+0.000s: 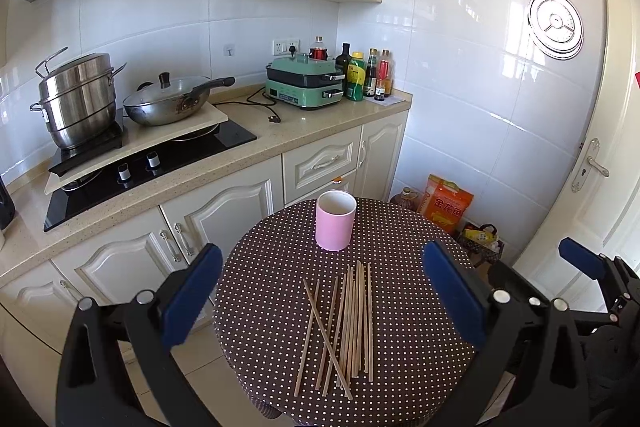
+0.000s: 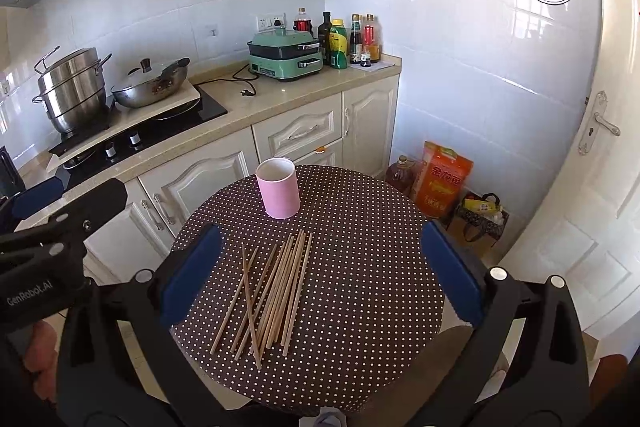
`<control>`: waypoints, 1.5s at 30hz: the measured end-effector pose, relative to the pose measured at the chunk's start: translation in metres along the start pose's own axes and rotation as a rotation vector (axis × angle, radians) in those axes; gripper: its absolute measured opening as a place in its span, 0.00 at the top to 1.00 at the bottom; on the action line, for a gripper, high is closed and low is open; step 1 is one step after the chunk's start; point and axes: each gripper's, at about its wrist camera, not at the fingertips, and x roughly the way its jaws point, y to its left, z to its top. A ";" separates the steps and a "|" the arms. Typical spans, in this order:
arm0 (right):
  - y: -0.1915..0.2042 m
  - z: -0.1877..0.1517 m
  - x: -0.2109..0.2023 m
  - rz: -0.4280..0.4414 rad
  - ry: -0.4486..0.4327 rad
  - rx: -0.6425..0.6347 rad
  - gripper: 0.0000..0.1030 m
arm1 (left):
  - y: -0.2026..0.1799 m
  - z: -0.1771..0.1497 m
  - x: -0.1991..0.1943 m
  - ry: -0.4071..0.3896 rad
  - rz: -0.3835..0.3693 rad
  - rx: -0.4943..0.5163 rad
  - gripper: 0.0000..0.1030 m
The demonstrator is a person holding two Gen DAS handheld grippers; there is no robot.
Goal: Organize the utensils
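While both tools are hovering above the near edge of the table (image 2: 380, 247), neither is touching anything. The left gripper (image 1: 322, 297) is hanging with its blue pads spread wide and nothing between them; the right gripper (image 2: 320, 275) is doing the same, wide and empty, just beside the left one, whose black body is showing at the left edge of the right wrist view. In my judgement both are being held back and open so the work stays in full sight before a first pick.

The chopsticks (image 1: 346, 323) are lying flat on the dotted brown tablecloth, near the front of the round top. They are pale wood, thin and straight, mostly running side by side and pointing away from the cameras, touching along their lengths. One is crossing diagonally over several others, and two or so are splaying out to the left. The exact count is not clear.

Beyond them the pink cup (image 1: 336, 220) is standing upright, mouth open, its inside white and apparently empty, set apart from the sticks' far tips. It is likely serving as the holder. No stick is in it yet.
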 end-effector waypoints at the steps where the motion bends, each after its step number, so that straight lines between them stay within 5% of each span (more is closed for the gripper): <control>1: 0.000 0.001 0.000 0.001 0.001 0.002 0.06 | 0.001 0.001 0.000 0.000 0.000 0.001 0.04; 45: -0.009 0.005 0.005 0.003 0.009 0.027 0.06 | 0.009 0.001 -0.003 -0.008 0.027 -0.008 0.04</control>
